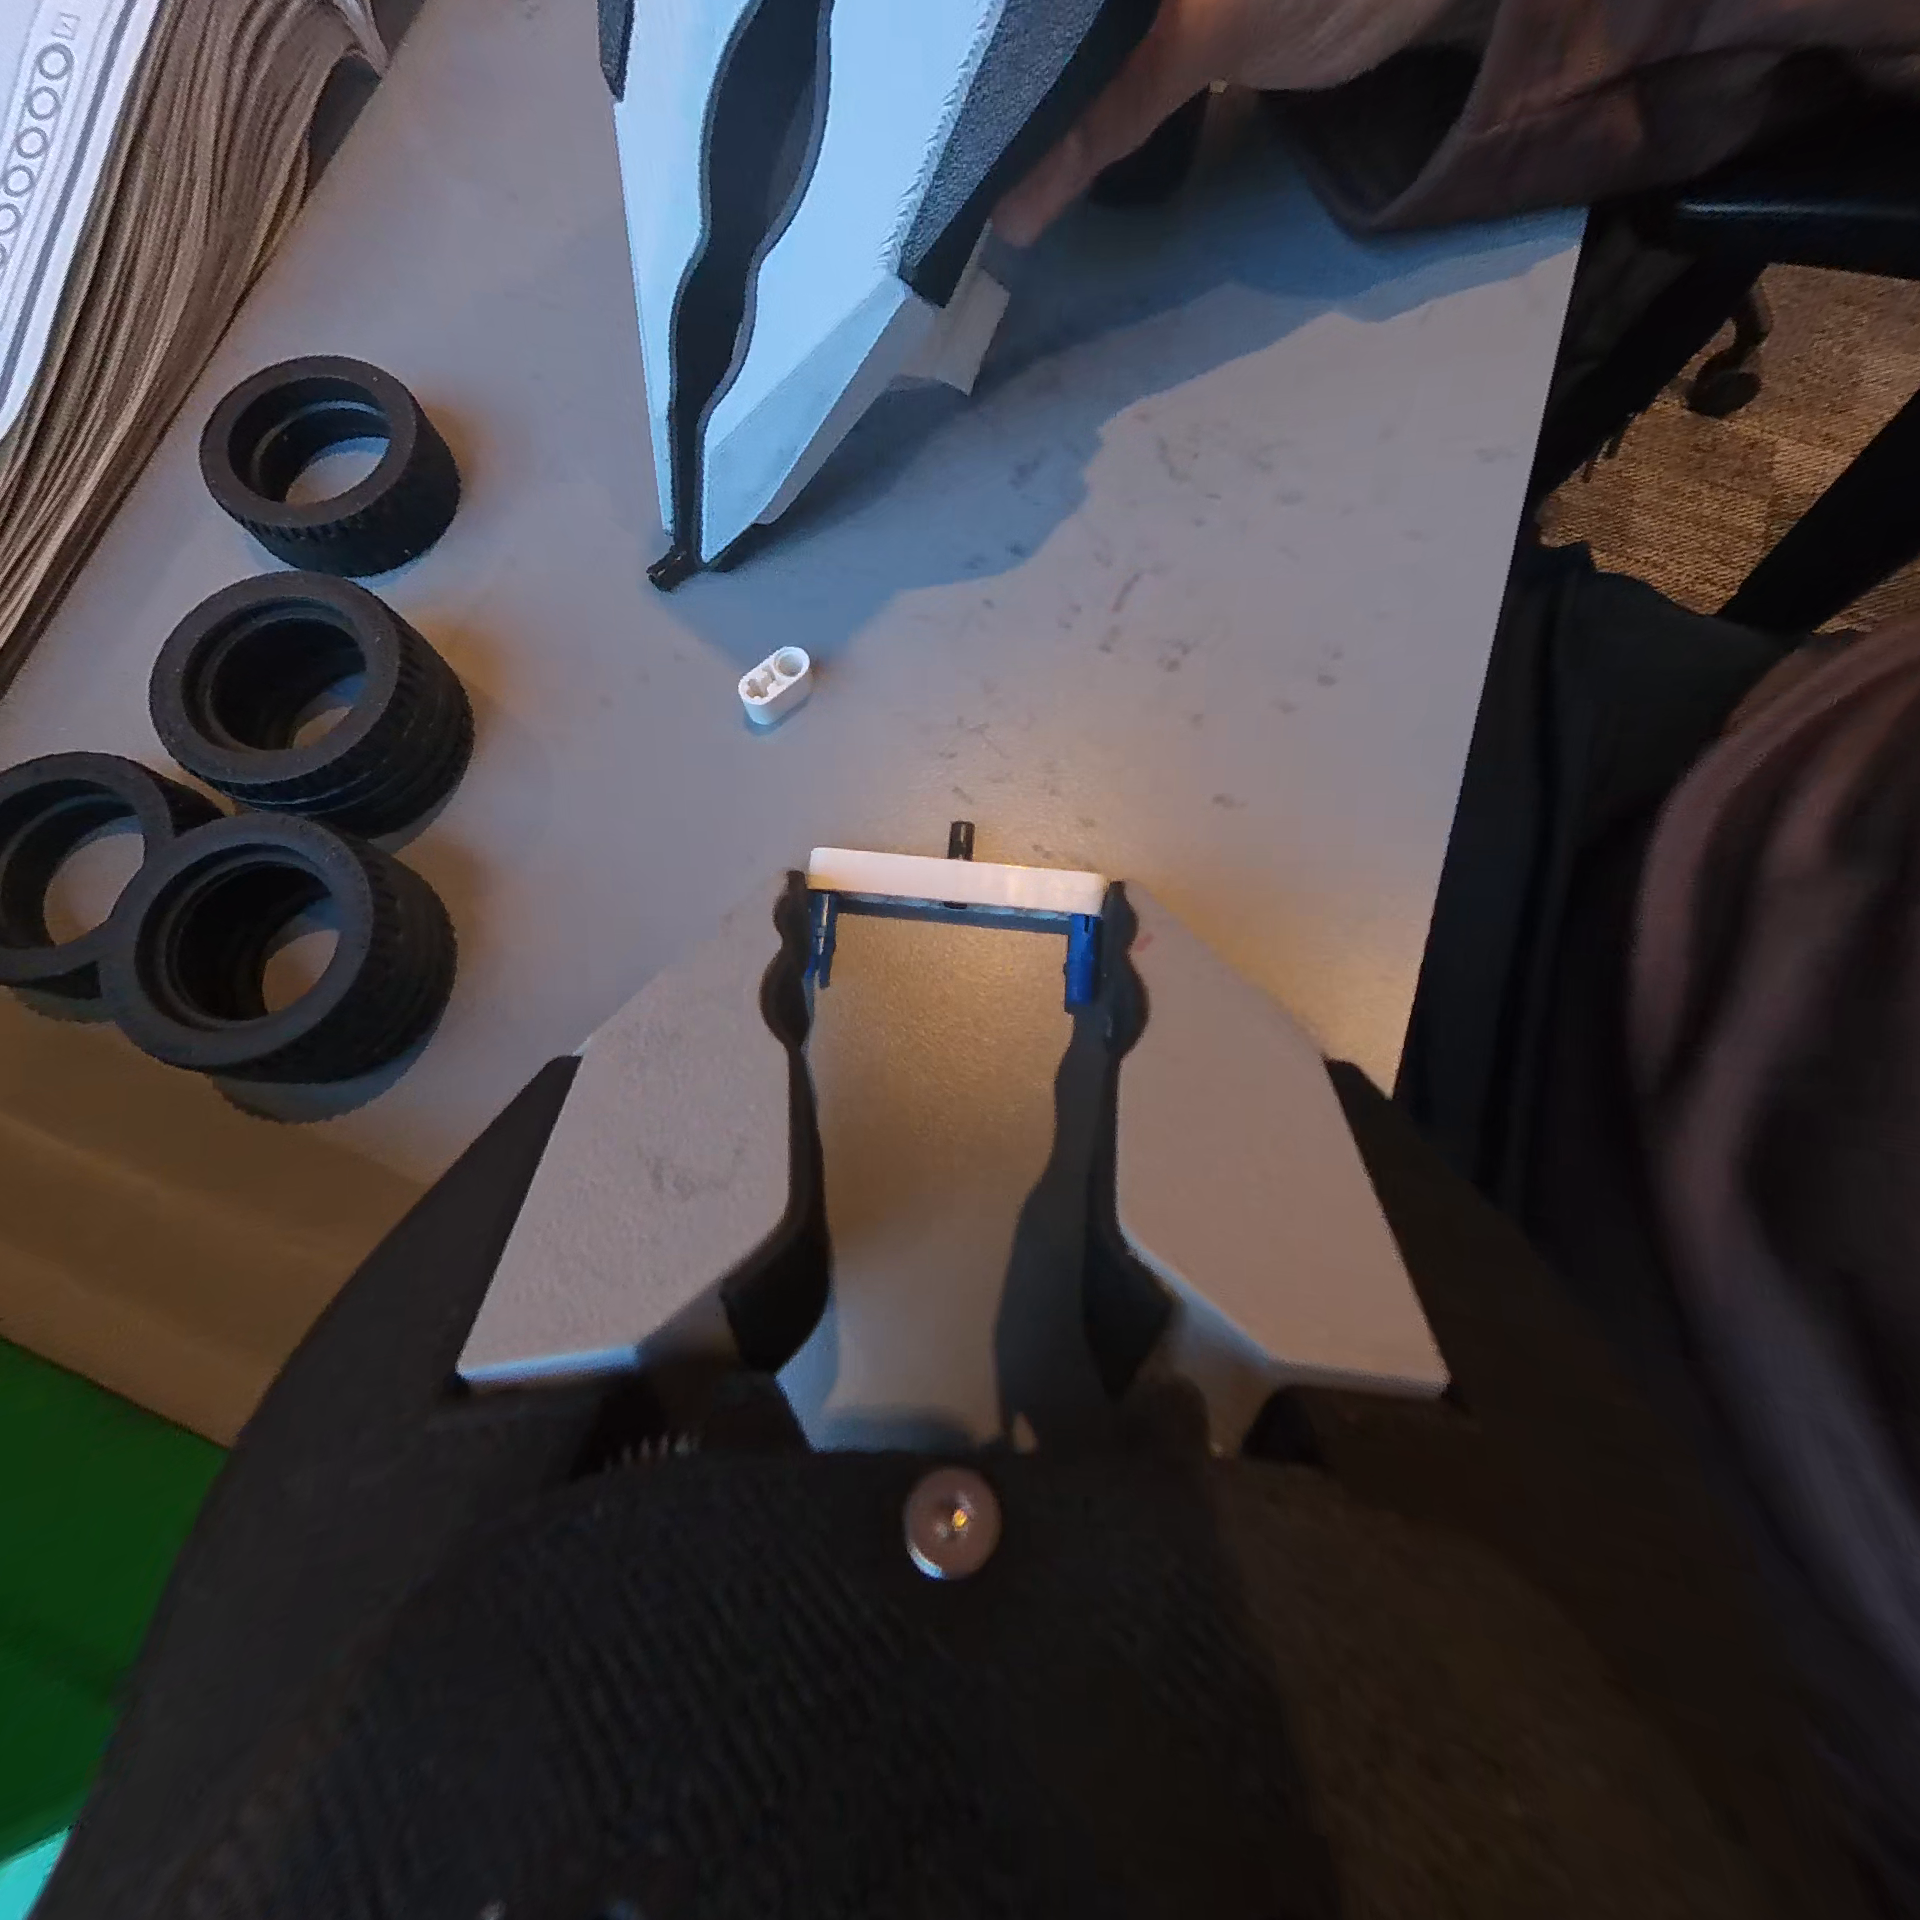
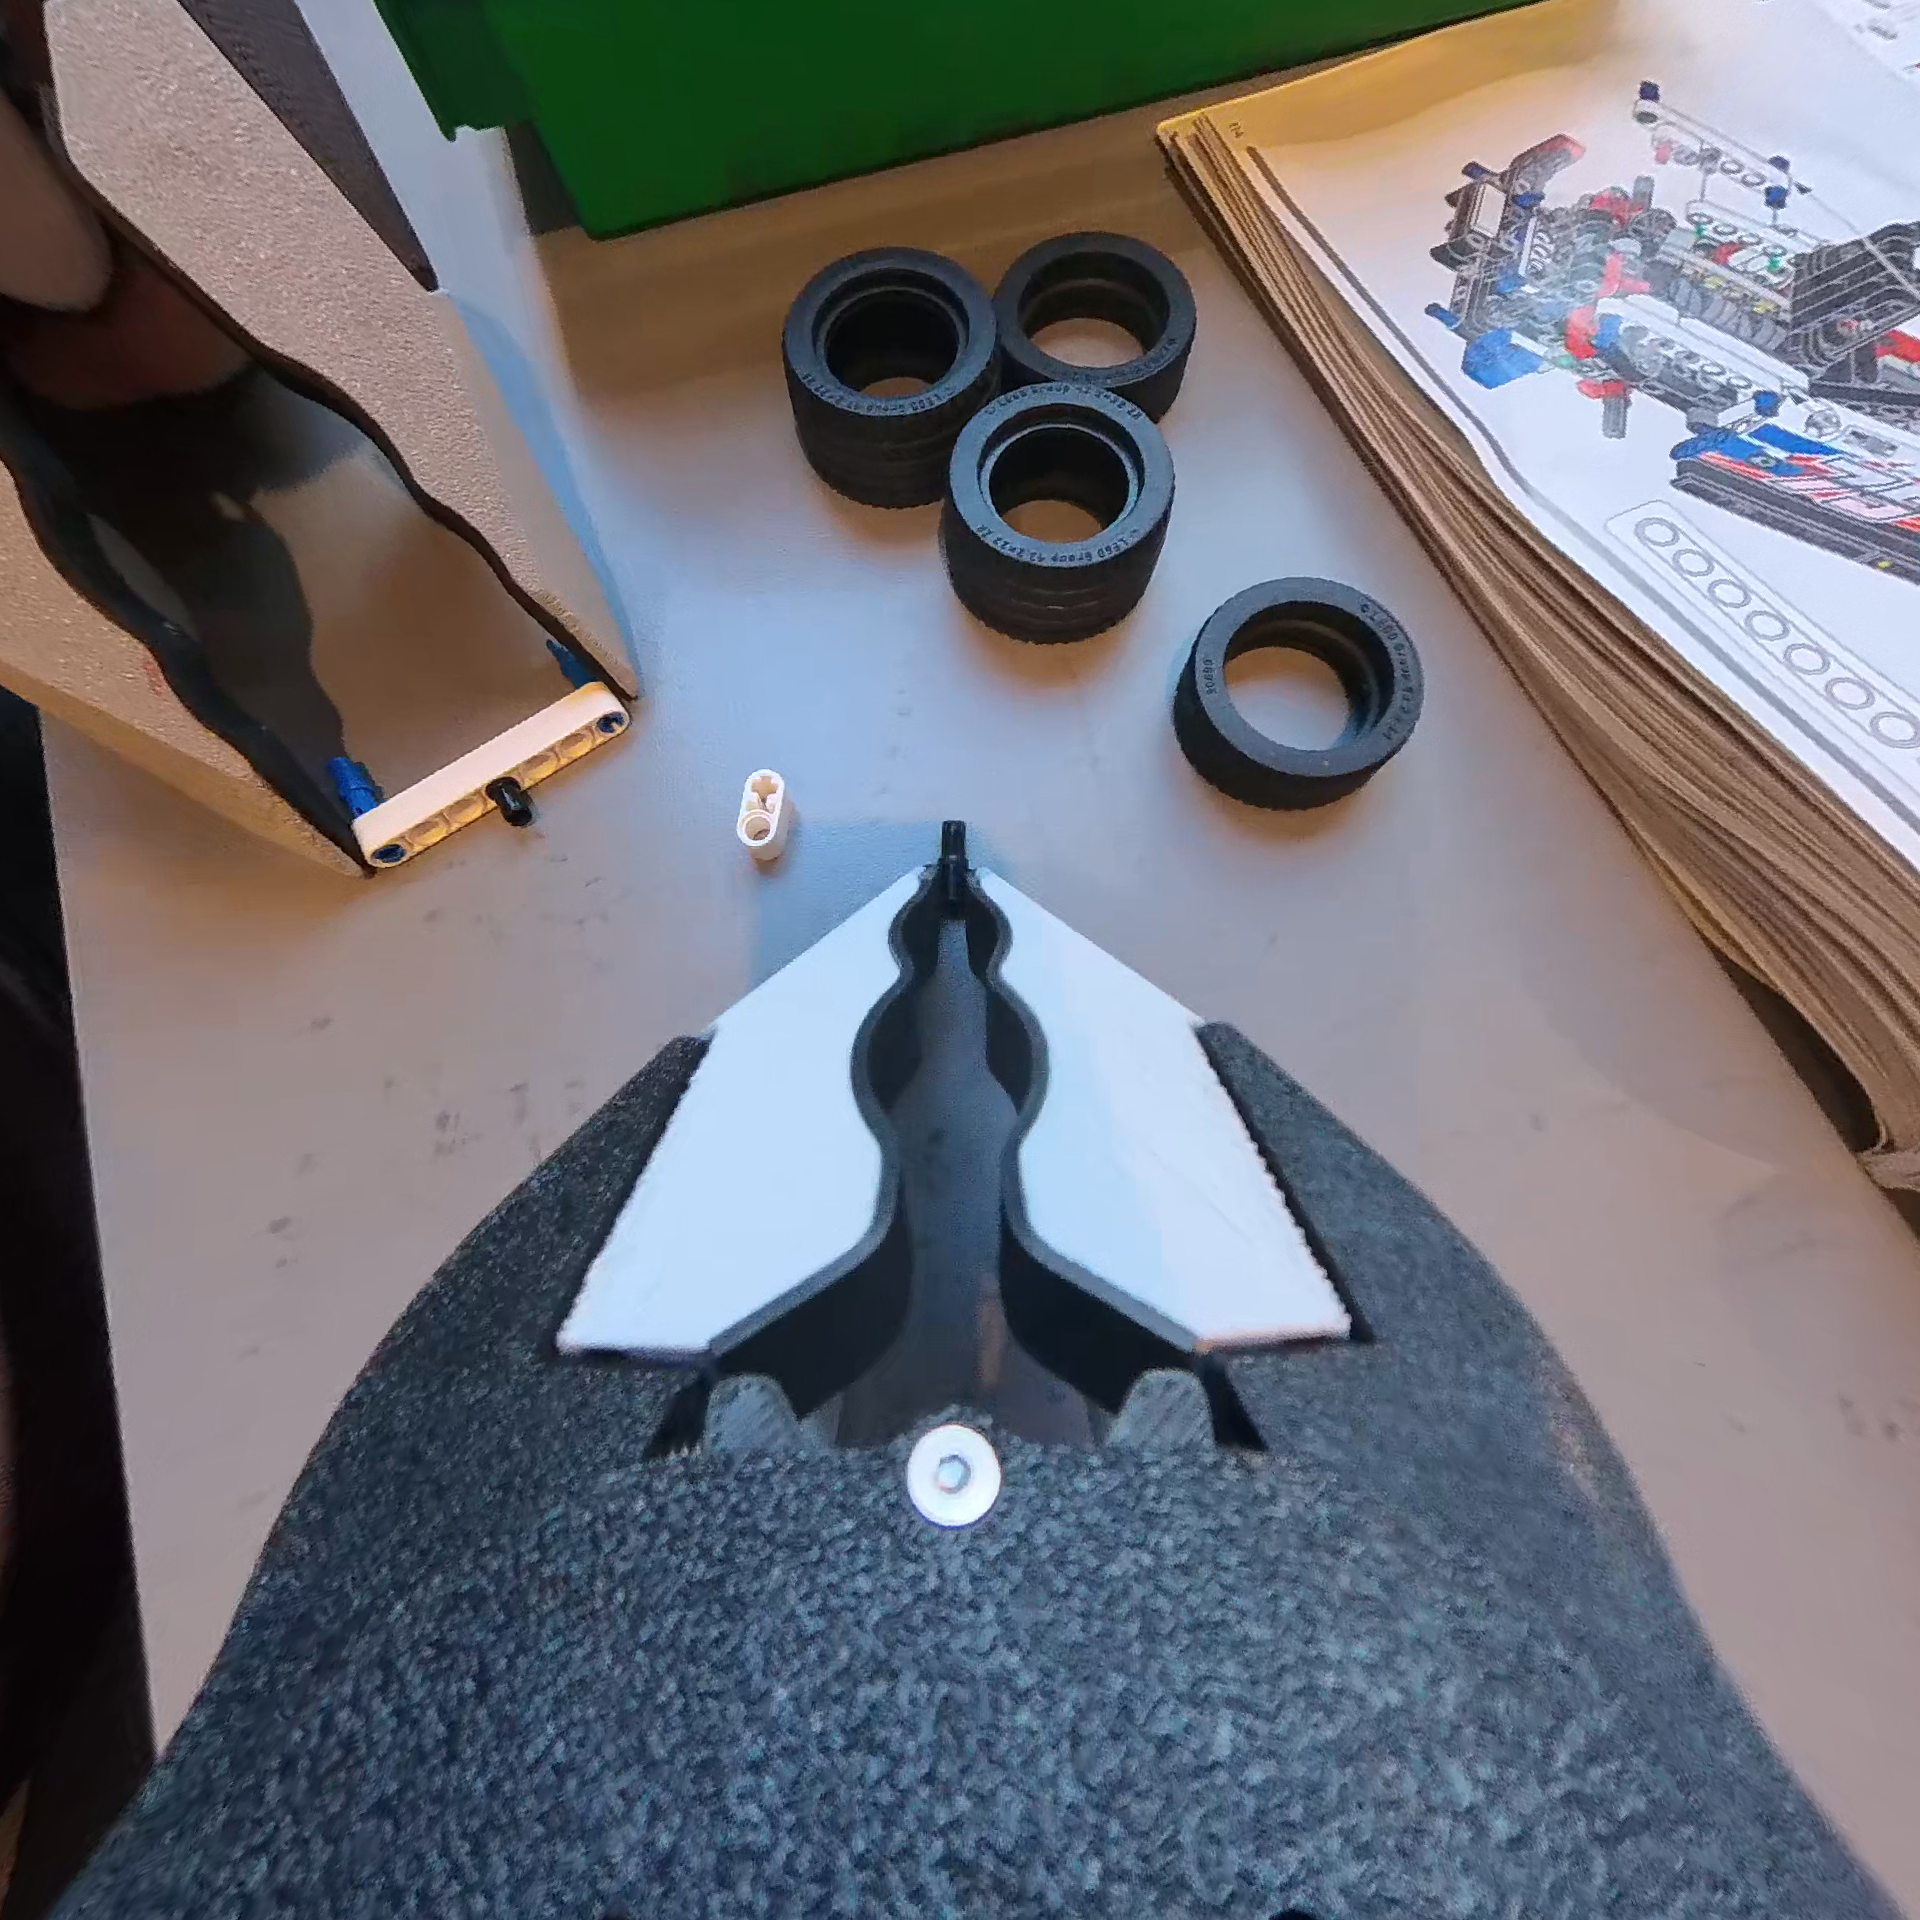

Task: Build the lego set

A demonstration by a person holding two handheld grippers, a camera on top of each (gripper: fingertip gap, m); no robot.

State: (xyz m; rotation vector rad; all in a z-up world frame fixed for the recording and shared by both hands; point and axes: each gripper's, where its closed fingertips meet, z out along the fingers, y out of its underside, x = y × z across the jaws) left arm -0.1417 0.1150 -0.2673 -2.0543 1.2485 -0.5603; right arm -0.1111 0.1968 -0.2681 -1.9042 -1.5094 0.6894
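My left gripper [image 1: 954, 902] is shut on a white Lego beam [image 1: 954, 875], gripped end to end, with a blue pin [image 1: 1081, 961] at each end and a black pin [image 1: 956, 834] sticking out of its middle. The beam also shows in the right wrist view [image 2: 488, 777]. My right gripper [image 2: 951, 873] is shut on a small black pin [image 2: 952, 847], held just above the table. A small white connector piece [image 1: 774, 688] lies on the table between the grippers; in the right wrist view it [image 2: 766, 814] lies left of my right fingertips.
Several black tyres [image 2: 1055, 520] lie on the grey table [image 2: 1351, 1039], some stacked, also in the left wrist view [image 1: 312, 707]. An open instruction booklet [image 2: 1662, 436] lies at the right. A green box [image 2: 883, 94] stands at the back. The table edge [image 1: 1496, 665] runs on the right. My hands' fingertips stand some 9 cm from each other. Both grippers' tips are roughly 4 cm from the small white connector piece [image 1: 774, 688].
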